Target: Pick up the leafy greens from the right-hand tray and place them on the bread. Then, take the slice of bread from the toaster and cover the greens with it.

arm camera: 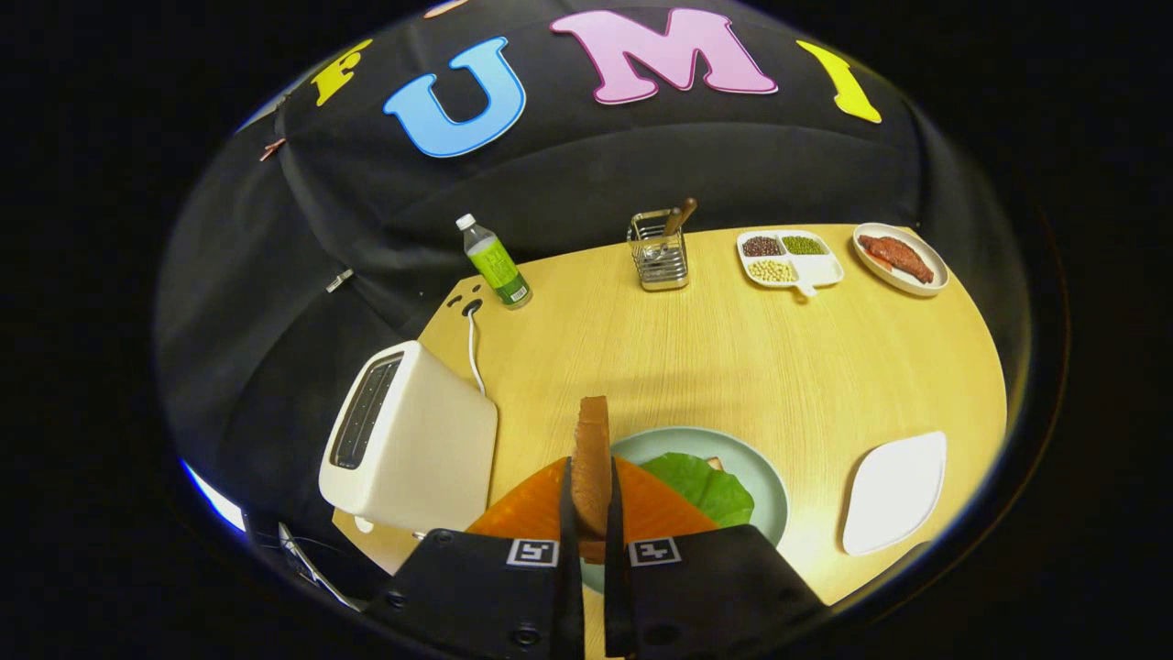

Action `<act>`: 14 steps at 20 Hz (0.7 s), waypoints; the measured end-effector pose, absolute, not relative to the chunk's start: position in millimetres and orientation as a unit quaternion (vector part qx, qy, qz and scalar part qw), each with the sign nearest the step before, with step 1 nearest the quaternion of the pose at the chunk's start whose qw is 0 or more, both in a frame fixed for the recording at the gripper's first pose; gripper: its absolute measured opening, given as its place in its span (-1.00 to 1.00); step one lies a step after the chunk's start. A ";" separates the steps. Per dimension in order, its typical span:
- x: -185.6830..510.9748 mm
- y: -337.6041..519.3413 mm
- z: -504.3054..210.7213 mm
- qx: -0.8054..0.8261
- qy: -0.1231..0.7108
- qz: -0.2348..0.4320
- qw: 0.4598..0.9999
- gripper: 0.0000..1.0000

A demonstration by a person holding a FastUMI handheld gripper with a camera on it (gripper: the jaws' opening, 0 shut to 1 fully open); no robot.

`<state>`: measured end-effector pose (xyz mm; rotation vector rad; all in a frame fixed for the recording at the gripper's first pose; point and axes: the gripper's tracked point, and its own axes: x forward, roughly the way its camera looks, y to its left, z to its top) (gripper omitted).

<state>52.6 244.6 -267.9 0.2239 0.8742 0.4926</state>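
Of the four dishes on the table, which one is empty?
The plain white tray just right of the round green plate is bare. The green plate holds greens; the divided dish holds beans, the far oval plate meat. The fingers clamp the bread slice.

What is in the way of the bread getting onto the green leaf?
Nothing visible. The gripper is shut on the bread slice, held upright on its edge right above the round plate. The leafy greens lie bare just below and beside it.

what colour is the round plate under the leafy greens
Pale green, clearest in the gripper view: the plate lies just beyond the gripper, shut on the bread slice, under the greens.
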 end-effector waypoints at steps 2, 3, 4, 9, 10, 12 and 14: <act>52.2 243.7 -273.8 0.113 0.424 0.234 0.867 -0.74; 51.3 242.1 -277.6 0.113 0.428 0.232 0.866 -0.74; 50.9 240.0 -281.6 0.113 0.431 0.229 0.865 -0.74; 46.8 224.5 -306.6 0.119 0.451 0.203 0.861 -0.74; 49.2 217.4 -310.2 0.122 0.453 0.194 0.861 -0.74; 52.0 206.2 -319.9 0.135 0.460 0.176 0.860 -0.69; 50.3 196.1 -328.9 0.148 0.470 0.157 0.856 -0.59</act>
